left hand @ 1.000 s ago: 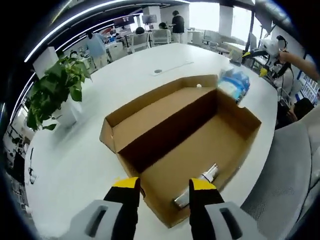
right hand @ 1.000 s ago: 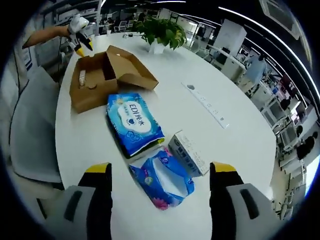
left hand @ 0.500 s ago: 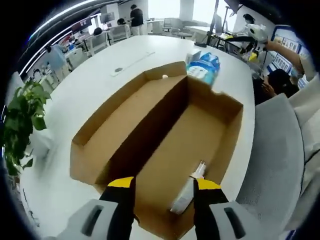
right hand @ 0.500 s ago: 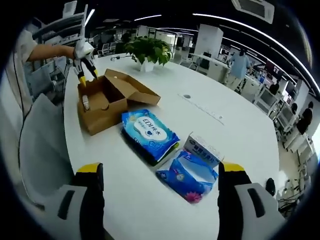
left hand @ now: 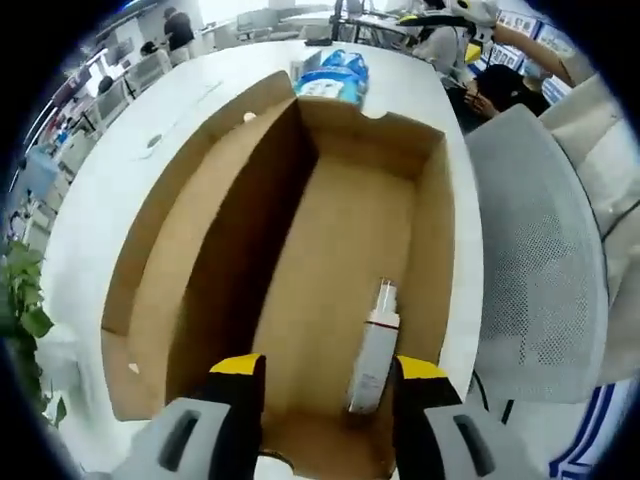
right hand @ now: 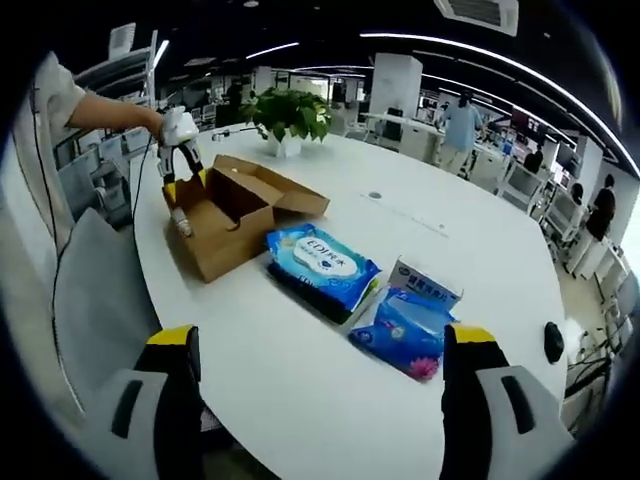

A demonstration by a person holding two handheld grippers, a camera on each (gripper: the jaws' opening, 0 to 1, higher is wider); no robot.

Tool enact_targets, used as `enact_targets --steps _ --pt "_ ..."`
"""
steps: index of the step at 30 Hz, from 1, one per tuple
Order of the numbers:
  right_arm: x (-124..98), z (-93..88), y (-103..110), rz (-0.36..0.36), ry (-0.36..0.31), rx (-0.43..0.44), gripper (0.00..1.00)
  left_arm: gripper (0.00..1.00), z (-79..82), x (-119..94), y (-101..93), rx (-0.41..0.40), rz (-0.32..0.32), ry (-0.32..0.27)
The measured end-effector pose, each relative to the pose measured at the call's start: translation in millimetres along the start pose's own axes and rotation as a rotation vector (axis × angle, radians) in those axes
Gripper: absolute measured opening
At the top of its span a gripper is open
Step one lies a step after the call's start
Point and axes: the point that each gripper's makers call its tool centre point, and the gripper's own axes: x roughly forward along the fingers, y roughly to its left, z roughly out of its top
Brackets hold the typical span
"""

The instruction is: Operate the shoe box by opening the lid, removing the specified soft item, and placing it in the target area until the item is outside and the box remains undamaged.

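Brown cardboard shoe box [left hand: 330, 230] lay open on the white table [right hand: 330, 340], a small white bottle [left hand: 373, 345] inside; left gripper [left hand: 320, 385] hovered over its near end, jaws apart; right gripper [right hand: 320, 355] stood wide open, near wipe packs [right hand: 320, 262].

Open shoe box [left hand: 330, 230], interior free but for a bottle [left hand: 372, 350].

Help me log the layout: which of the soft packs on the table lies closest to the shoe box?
The blue wipes pack with the white label lies right beside the shoe box. The darker blue tissue pack lies farther off, next to a small white carton.
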Motion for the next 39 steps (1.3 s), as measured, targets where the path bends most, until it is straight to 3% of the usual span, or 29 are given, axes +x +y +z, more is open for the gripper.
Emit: enact_targets --steps 7,13,17,24,31,39 --pt "-6 -0.2 16 -0.022 -0.007 0.028 0.96 0.53 -6.3 11 -6.7 0.064 -0.082 0.056" --pt "-6 1.0 28 -0.015 -0.016 0.061 0.96 0.51 -6.9 21 -9.4 0.119 -0.121 0.076" --pt "-4 2.6 33 -0.02 -0.016 0.066 0.96 0.5 -14.0 28 -10.5 0.164 -0.133 0.121" --pt "2 12.7 38 -0.026 -0.048 0.077 0.96 0.43 -13.5 33 -17.2 0.176 -0.167 0.114" --pt "6 19.2 41 -0.02 -0.063 0.075 0.96 0.35 -19.2 42 -19.9 0.19 -0.162 0.14" --pt "9 22.9 44 -0.013 -0.076 0.081 0.96 0.29 -17.2 50 -19.4 0.197 -0.126 0.117"
